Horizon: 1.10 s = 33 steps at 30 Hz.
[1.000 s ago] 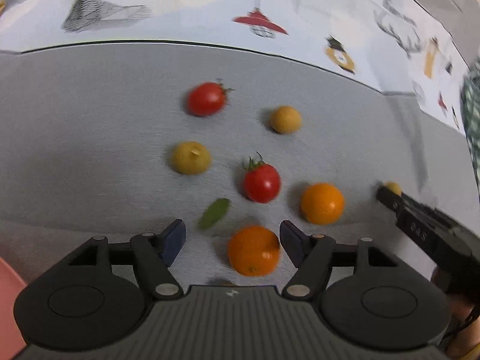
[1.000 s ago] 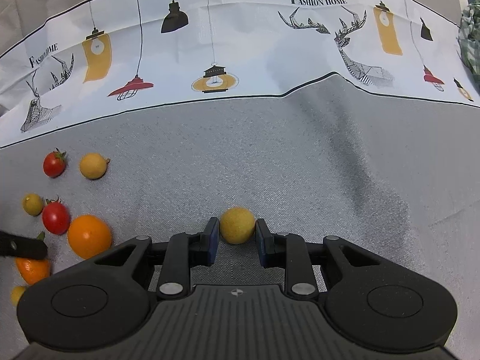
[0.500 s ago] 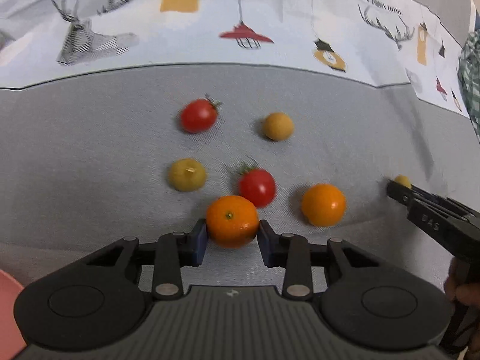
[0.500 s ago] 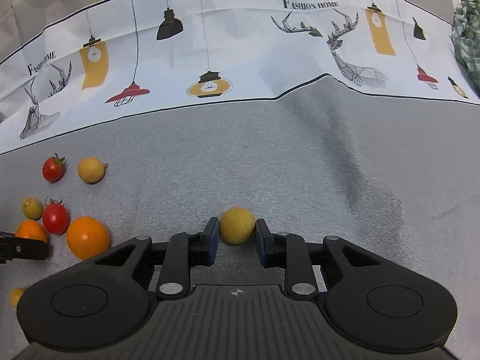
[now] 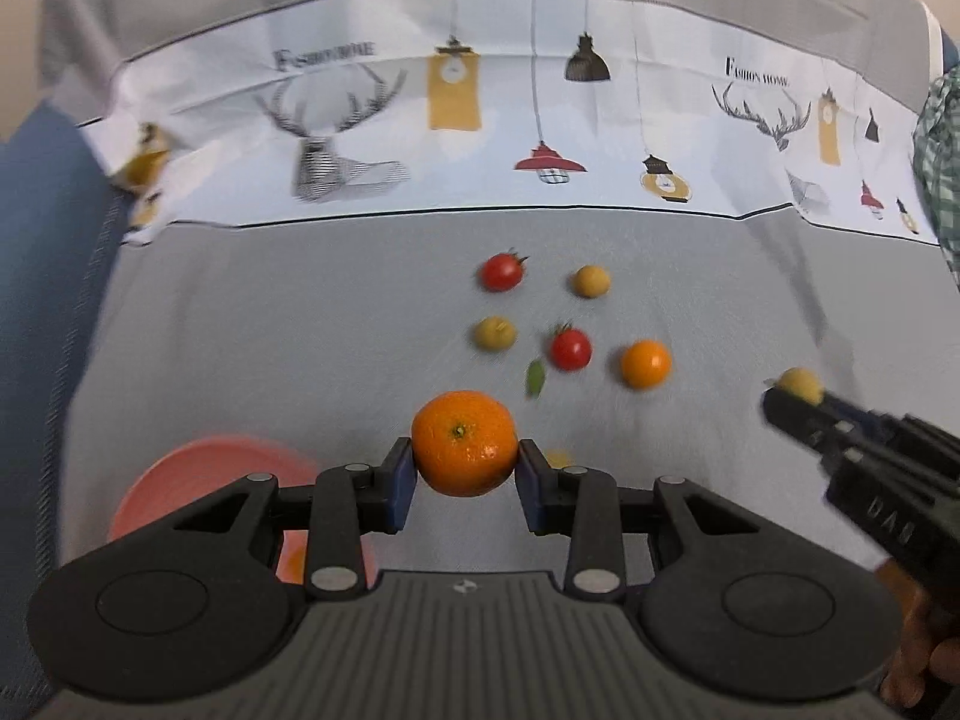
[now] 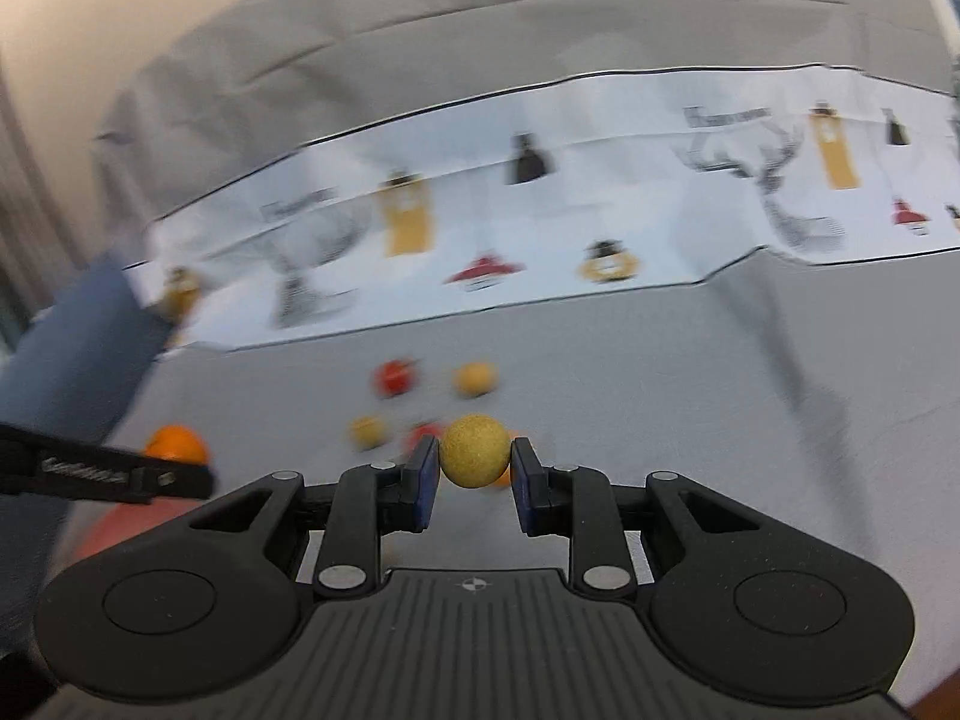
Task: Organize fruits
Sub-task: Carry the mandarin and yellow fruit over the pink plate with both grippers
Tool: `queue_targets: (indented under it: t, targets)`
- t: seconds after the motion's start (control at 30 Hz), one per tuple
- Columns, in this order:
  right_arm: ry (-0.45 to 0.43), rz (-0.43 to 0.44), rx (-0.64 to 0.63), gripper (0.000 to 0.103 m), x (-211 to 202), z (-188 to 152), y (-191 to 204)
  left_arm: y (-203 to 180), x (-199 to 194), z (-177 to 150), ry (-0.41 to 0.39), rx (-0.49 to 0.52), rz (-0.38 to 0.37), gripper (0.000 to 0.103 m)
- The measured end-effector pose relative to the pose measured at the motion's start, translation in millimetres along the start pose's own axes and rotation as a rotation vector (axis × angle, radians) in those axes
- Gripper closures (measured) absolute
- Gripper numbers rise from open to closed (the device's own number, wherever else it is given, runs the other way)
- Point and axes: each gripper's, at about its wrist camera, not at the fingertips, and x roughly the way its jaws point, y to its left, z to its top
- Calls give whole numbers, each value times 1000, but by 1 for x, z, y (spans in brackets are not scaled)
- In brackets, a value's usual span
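My left gripper (image 5: 465, 468) is shut on an orange mandarin (image 5: 464, 443) and holds it above the grey cloth, just right of a pink plate (image 5: 198, 480). My right gripper (image 6: 474, 477) is shut on a small yellow round fruit (image 6: 474, 450), lifted off the cloth; it also shows in the left wrist view (image 5: 798, 385). On the cloth lie two red tomatoes (image 5: 503, 271) (image 5: 570, 348), two yellow fruits (image 5: 590, 281) (image 5: 494, 333), another mandarin (image 5: 645, 363) and a green leaf (image 5: 535, 377).
The pink plate holds something orange, partly hidden behind my left gripper. A white printed cloth band (image 5: 480, 138) runs across the back. A blue surface (image 5: 42, 276) borders the left side. A green checked cloth (image 5: 942, 138) sits at far right.
My left gripper closed on the mandarin, lifted it and drew back toward the pink plate. My right gripper lifted the yellow fruit and swung left toward the other fruits.
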Motion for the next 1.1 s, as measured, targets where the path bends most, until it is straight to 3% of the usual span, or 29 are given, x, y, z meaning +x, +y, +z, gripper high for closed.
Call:
queue_targets:
  t: [0.2, 0.4, 0.6, 0.87, 1.1]
  targets:
    - [52, 122, -32, 76, -49, -27, 63, 37, -66, -56, -15, -29, 45, 64]
    - [63, 177, -130, 76, -93, -54, 116, 74, -117, -114, -46, -91, 84, 64]
    - [129, 198, -221, 76, -107, -73, 165, 99, -145, -156, -57, -146, 98, 64]
    - [127, 216, -255, 76, -124, -86, 189, 113, -159, -178, -58, -172, 113, 64]
    - [145, 210, -275, 76, -112, -82, 192, 116, -148, -168, -45, -176, 111, 64]
